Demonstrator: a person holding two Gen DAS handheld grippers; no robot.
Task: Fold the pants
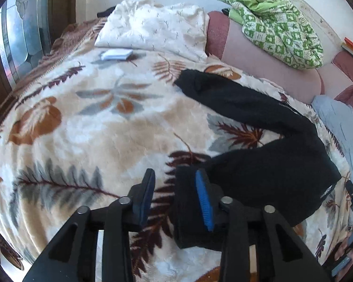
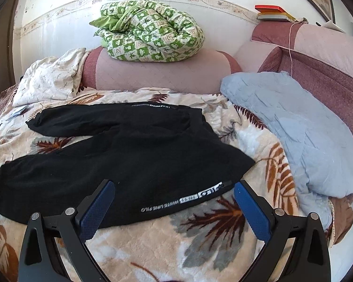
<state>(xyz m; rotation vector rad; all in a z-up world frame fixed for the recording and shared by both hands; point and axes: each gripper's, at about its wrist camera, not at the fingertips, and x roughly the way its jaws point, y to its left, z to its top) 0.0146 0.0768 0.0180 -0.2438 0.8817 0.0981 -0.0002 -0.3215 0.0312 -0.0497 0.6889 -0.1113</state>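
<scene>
In the left wrist view, the left gripper is hanging with jaws apart over a cuff of the black pants, which are lying on the plush leaf-print blanket; closing now could pinch blanket pile too. In the right wrist view, the right gripper is gaping wide at the waistband, and the soft, limp knit could be bunching unevenly.

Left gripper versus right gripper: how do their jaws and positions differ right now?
The left gripper has narrower-set jaws at a leg cuff of the black pants; the right gripper has jaws spread wide at the waistband edge. The left's right finger overlaps fabric; the right's fingers look clear of it. Both are open, with blue pads.
</scene>
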